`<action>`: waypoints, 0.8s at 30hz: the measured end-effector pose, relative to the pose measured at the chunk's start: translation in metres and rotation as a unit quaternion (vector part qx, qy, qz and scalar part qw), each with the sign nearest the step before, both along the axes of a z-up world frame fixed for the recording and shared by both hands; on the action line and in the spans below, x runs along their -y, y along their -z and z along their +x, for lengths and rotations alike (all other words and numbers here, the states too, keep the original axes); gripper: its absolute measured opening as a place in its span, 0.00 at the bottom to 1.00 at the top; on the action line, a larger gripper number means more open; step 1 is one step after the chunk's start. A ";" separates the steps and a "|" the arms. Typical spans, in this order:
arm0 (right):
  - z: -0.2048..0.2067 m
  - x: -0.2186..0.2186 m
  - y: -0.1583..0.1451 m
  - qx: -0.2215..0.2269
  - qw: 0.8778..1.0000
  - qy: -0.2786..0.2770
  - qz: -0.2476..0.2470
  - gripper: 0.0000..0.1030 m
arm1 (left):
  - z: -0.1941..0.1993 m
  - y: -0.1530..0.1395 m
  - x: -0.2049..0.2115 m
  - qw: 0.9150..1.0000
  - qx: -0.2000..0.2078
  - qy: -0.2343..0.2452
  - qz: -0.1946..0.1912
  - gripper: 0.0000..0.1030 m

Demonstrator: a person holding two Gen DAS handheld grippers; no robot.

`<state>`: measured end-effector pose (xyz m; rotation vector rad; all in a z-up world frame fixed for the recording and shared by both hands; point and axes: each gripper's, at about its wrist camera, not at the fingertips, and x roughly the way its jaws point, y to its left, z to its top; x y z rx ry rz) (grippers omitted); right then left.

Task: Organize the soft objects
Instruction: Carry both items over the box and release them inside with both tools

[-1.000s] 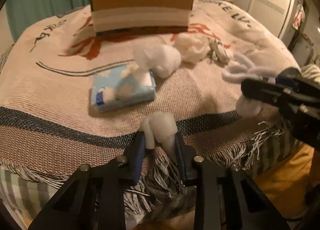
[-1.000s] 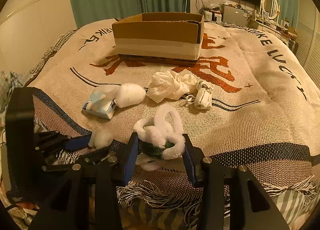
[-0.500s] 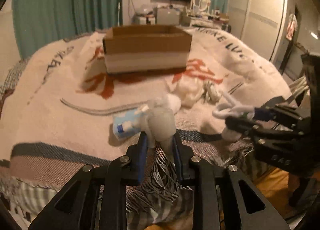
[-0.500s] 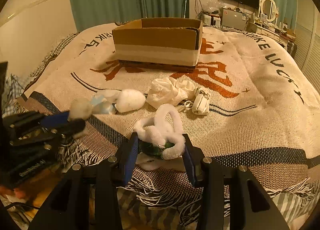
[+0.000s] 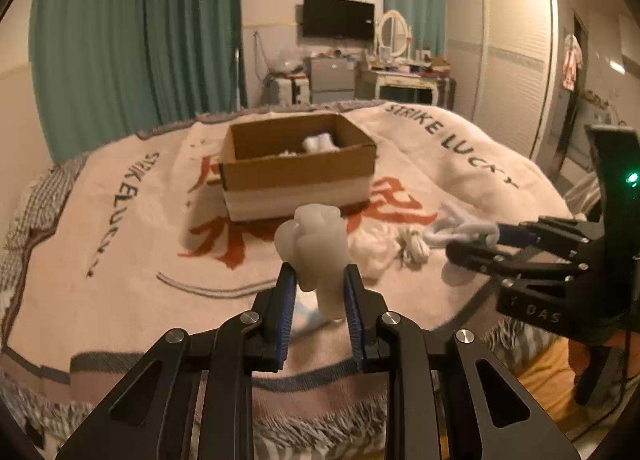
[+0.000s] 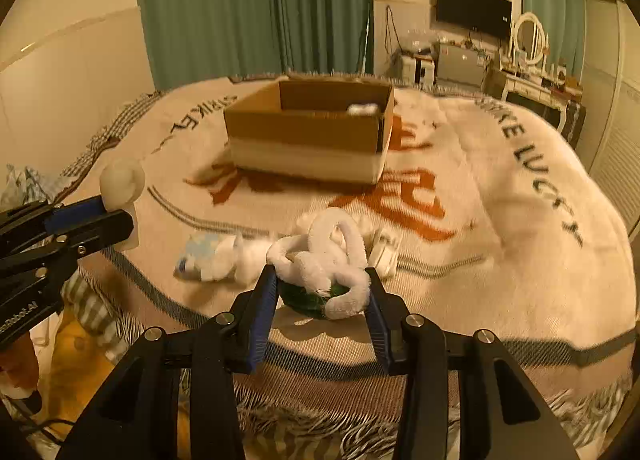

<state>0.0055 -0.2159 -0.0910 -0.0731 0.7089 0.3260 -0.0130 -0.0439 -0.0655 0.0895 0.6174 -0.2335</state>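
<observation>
Gripping a pale, lumpy soft toy (image 5: 314,248) between the blue pads of the left gripper (image 5: 318,280), jaws narrowed onto its lower part, holding it up in the air above the near edge of the blanket (image 5: 120,244). Showing the same toy (image 6: 122,181) from the right wrist view, sticking up out of the left gripper (image 6: 102,215) at the left side.

Clamping a white fuzzy looped plush (image 6: 324,256) with a dark green part beneath it in the right gripper (image 6: 320,292), jaws closed partway against its sides, also raised clear of the blanket (image 6: 500,260). Seeing that plush (image 5: 460,230) poking out of the right gripper (image 5: 474,246) from the left wrist view.

Lying on the blanket further off: a blue-and-white tissue pack (image 6: 204,256), a white fluffy ball (image 6: 250,260) touching it, a crumpled white cloth (image 5: 372,250) and a small white bundle (image 5: 412,244) just beside that.

Standing beyond them, an open cardboard box (image 5: 298,171) with something white (image 5: 320,143) lying inside near its far wall.
</observation>
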 end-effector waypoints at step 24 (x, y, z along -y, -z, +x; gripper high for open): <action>0.208 -0.038 -0.097 0.085 0.996 -0.037 0.006 0.40 | 0.229 -0.038 0.003 1.000 0.012 -0.005 0.000 0.23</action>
